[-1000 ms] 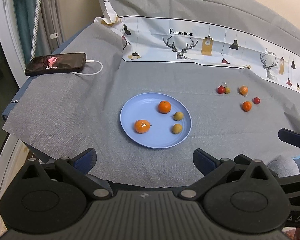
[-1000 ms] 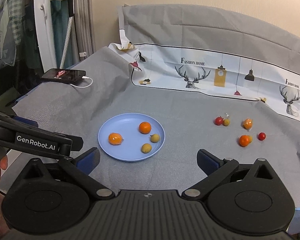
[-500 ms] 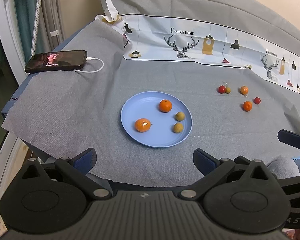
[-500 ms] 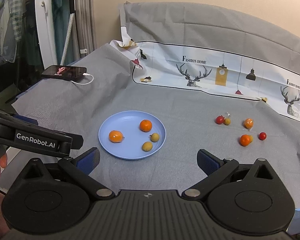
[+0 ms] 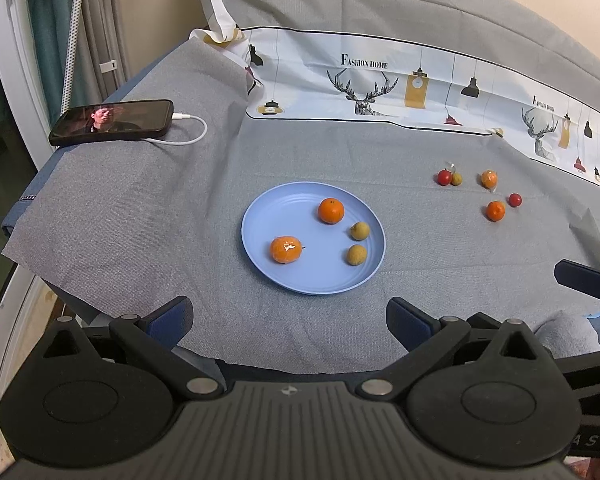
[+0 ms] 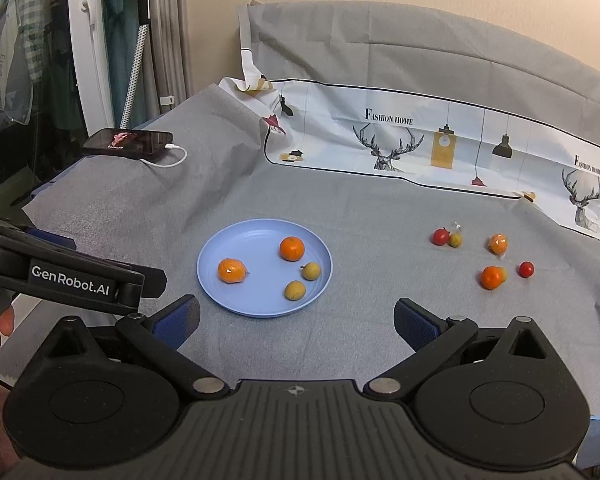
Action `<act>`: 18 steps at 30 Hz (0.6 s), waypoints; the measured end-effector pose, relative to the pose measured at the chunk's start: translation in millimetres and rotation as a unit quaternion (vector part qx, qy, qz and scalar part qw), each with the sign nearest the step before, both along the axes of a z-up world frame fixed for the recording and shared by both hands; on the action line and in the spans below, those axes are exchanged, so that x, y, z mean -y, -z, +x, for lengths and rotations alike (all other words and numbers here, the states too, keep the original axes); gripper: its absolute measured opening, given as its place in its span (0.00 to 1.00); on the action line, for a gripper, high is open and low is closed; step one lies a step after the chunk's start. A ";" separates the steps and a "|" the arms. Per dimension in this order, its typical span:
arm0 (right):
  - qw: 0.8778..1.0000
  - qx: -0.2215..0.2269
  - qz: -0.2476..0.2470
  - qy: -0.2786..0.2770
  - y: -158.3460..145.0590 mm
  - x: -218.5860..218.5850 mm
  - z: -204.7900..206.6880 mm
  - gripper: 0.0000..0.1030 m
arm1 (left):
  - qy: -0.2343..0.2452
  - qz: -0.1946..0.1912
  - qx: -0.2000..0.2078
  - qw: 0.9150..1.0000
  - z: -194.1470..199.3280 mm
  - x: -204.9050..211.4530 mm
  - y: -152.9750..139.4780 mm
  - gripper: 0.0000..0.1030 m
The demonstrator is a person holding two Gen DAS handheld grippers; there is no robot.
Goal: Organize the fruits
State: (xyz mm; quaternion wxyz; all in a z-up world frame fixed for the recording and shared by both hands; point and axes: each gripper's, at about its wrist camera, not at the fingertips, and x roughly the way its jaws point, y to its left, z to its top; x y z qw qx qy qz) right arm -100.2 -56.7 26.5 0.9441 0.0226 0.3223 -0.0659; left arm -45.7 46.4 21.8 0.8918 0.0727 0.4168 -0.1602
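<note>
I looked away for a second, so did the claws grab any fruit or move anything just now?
No fruit was grabbed or moved. Only the views shifted a little, so both claws drifted slightly. The left claw and right claw stayed open and empty. The blue plate still holds two oranges and two small yellowish fruits, the loose fruits still lie to its right, and the phone has not moved.

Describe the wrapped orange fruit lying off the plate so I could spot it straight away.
Start at the blue plate on the grey cloth, then look to the loose fruits on its right. The wrapped orange fruit lies farthest back in that group, nearest the deer-print sheet. Unlike the bare orange in front of it, it sits in crinkly clear film.
</note>
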 end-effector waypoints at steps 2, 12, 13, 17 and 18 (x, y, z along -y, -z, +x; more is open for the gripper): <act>1.000 -0.004 0.001 0.002 1.6 0.2 1.3 0.99 | -0.001 0.000 0.001 1.000 0.0 -0.4 -0.3 1.00; 1.000 -0.003 0.009 0.010 2.6 2.0 -0.6 0.99 | 0.005 0.006 0.000 1.000 -0.7 3.0 -0.2 1.00; 1.000 -0.002 0.011 0.011 3.0 2.4 -0.9 0.99 | 0.006 0.008 0.001 1.000 -1.4 3.8 -0.5 1.00; 1.000 -0.001 0.022 0.015 3.7 6.6 -2.2 0.99 | 0.007 0.015 0.001 1.000 -2.5 7.8 -1.1 1.00; 1.000 -0.001 0.024 0.015 4.1 7.8 -2.8 0.99 | 0.007 0.017 0.000 1.000 -2.8 8.9 -1.1 1.00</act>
